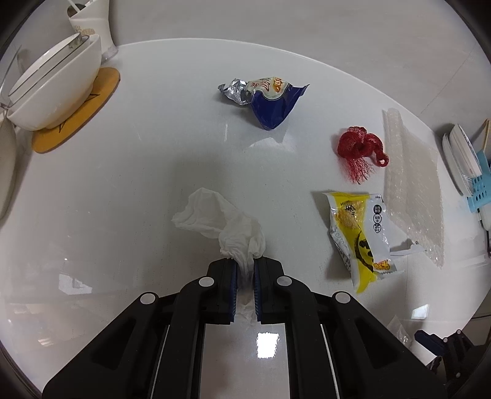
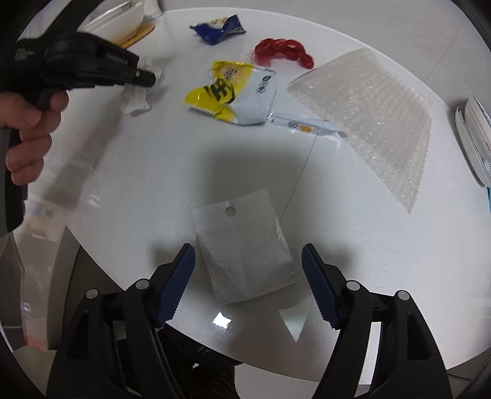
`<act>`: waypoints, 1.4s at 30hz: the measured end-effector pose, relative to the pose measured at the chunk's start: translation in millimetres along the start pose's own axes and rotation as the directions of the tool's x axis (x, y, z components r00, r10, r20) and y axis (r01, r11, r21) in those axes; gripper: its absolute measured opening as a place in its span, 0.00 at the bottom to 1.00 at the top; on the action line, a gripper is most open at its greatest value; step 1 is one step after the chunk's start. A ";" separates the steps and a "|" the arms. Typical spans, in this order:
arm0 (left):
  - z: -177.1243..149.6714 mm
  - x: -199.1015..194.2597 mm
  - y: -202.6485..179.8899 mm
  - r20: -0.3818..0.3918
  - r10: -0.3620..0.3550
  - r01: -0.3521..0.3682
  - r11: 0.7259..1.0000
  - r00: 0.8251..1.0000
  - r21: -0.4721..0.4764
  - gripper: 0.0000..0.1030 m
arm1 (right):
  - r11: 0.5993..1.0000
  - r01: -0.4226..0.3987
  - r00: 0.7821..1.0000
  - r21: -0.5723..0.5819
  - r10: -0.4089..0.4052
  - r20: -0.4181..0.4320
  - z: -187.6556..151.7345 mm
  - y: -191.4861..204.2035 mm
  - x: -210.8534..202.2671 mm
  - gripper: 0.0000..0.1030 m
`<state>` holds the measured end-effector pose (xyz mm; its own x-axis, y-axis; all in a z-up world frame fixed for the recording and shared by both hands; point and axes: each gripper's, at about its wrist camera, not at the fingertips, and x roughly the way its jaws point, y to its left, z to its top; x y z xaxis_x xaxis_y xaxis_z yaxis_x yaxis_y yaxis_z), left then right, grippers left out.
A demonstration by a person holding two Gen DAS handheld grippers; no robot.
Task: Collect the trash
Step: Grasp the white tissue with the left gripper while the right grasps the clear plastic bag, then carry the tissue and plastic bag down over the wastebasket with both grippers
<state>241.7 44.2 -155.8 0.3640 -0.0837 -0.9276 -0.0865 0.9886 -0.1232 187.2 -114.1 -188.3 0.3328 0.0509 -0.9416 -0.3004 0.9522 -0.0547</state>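
My left gripper (image 1: 245,264) is shut on a crumpled white tissue (image 1: 224,219), held just above the white table; it also shows in the right wrist view (image 2: 136,98). My right gripper (image 2: 248,257) is open, its jaws on either side of a flat clear plastic bag (image 2: 245,254) lying on the table. A blue and silver snack wrapper (image 1: 267,102), a red mesh net (image 1: 360,147), a yellow and white wrapper (image 1: 359,233) and a sheet of bubble wrap (image 1: 411,184) lie further out on the table.
Stacked white bowls (image 1: 55,83) sit on a yellow coaster (image 1: 79,113) at the far left, with a white utensil holder (image 1: 92,24) behind. Plates in a blue rack (image 1: 463,159) stand at the right edge. The round table's rim (image 2: 92,251) is close below me.
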 end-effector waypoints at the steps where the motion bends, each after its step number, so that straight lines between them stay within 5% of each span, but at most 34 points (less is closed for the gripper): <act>1: -1.0 -0.8 -0.2 -0.002 -0.003 0.003 1.000 1.000 -0.001 0.07 | 1.000 0.005 1.000 0.002 -0.005 -0.012 -0.4 1.4 2.9 0.66; 16: -16.1 -22.6 -6.5 0.010 -0.032 0.032 0.999 0.999 0.006 0.07 | 0.999 -0.031 0.998 0.035 0.033 -0.059 5.4 -4.5 8.0 0.11; 42: -63.1 -84.3 -27.6 0.073 -0.069 0.066 0.997 0.995 0.049 0.07 | 0.981 -0.053 0.993 0.188 0.032 0.117 -26.4 -34.2 -45.5 0.07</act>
<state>154.9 16.0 -96.4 0.4357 -0.1424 -0.8887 -0.0169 0.9859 -0.1663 158.8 -157.0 -152.3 0.4251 0.1159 -0.8977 -0.1444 0.9877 0.0592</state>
